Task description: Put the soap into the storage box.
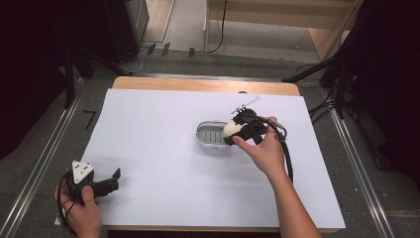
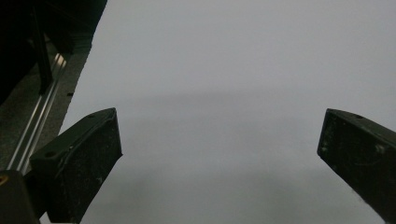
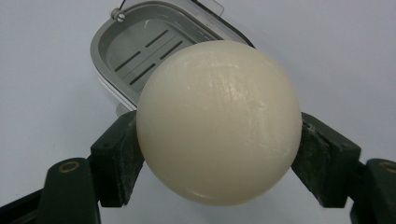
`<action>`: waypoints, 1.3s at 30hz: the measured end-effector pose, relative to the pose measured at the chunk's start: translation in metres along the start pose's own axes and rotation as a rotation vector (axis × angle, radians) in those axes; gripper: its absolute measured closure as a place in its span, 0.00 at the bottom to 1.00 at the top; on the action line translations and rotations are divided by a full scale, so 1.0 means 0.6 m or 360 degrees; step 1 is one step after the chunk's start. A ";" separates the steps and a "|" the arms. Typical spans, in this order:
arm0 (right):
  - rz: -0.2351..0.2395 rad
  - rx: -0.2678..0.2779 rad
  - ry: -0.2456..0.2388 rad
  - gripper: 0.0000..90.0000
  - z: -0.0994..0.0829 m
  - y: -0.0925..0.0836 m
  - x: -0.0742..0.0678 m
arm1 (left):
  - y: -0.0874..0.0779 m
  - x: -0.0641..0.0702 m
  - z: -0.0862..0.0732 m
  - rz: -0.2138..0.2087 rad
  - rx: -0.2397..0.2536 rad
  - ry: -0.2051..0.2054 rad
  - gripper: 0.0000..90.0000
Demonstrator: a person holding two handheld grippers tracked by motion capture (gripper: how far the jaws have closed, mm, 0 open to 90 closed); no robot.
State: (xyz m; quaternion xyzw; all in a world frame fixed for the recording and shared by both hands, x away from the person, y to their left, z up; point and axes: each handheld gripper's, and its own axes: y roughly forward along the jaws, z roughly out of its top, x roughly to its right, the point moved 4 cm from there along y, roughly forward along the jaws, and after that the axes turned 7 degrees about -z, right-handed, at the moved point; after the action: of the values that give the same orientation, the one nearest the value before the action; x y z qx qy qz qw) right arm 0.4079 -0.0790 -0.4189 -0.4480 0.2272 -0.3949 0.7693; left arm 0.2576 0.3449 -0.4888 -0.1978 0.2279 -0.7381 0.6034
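Right gripper (image 3: 219, 140) clamped on a cream ball (image 3: 218, 121), held just above the right end of the grey slotted dish (image 1: 210, 135) near the middle of the surface (image 1: 163, 163). Left gripper (image 1: 106, 182) rests at the near left corner, jaws wide, nothing between them.

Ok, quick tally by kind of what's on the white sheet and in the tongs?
Cream balls: 1, ball clamped in the right tongs
Grey slotted trays: 1, tray
Left tongs: hold 0 things
Total: 2
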 end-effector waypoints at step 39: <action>0.0005 -0.0082 -0.0001 0.28 0.053 0.063 -0.044 | 0.001 0.000 0.000 0.0000 -0.0010 -0.0004 0.00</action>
State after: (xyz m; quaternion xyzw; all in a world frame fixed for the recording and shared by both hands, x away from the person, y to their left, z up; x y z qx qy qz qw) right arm 0.4302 -0.0309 -0.4362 -0.4676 0.2377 -0.3875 0.7581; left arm 0.2582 0.3445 -0.4894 -0.2007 0.2295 -0.7371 0.6031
